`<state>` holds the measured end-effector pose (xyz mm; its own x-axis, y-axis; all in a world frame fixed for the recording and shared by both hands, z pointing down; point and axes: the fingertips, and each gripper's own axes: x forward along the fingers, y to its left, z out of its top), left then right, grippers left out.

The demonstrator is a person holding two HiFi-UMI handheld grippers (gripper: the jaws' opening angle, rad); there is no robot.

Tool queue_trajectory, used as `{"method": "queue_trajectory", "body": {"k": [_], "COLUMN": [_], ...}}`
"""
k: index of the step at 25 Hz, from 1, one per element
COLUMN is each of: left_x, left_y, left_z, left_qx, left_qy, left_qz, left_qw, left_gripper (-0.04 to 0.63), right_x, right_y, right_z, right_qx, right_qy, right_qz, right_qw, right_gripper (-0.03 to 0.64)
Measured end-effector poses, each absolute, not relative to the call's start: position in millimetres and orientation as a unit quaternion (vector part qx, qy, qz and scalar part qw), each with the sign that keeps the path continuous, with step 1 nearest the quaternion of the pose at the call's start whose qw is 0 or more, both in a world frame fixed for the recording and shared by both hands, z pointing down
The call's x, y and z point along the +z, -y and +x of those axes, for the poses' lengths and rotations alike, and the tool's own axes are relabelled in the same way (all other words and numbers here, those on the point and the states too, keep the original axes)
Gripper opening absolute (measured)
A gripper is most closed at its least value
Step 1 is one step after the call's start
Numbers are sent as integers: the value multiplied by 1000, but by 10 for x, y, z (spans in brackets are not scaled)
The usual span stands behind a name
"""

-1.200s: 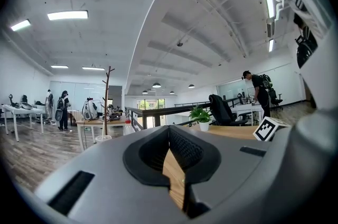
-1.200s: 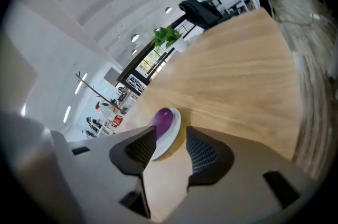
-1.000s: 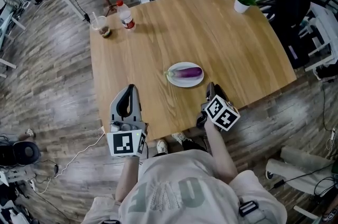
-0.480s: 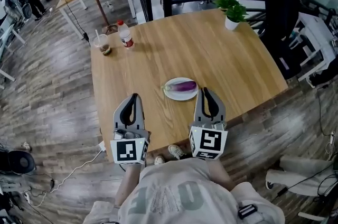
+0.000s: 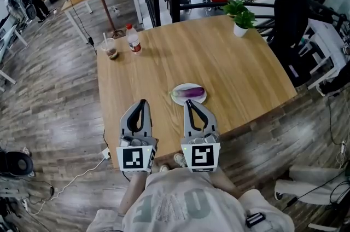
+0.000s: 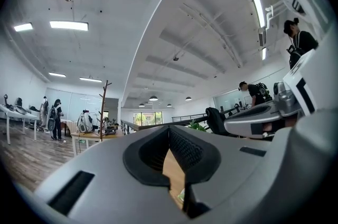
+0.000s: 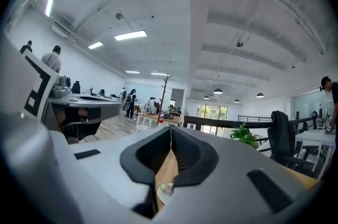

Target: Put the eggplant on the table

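head view: bottle (image 5: 133,39), cup (image 5: 111,49), plant (image 5: 240,16) on tbl (image 5: 229,67)

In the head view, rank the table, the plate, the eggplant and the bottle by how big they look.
1. table
2. plate
3. eggplant and bottle: they look about alike, and the bottle stands farther from the camera, so I won't rank these two.
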<state>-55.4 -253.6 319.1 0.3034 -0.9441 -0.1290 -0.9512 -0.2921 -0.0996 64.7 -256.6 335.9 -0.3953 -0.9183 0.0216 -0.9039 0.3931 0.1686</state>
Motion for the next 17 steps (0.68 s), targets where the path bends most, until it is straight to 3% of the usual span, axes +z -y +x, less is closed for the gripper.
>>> {"method": "queue_trajectory", "body": {"k": [17], "left_x": [3200], "left_y": [2481], "left_z": [-454], "left_qx": [20], "left_qy": [-584], "left_qz": [-808], "left_qw": [78], "left_gripper": [9], "right_x": [3481], "right_y": [2541], "right_z": [845], "right_qx": [-35], "right_qy": [828], "right_qz": [557], "right_qw": [59], "right_gripper": [23]}}
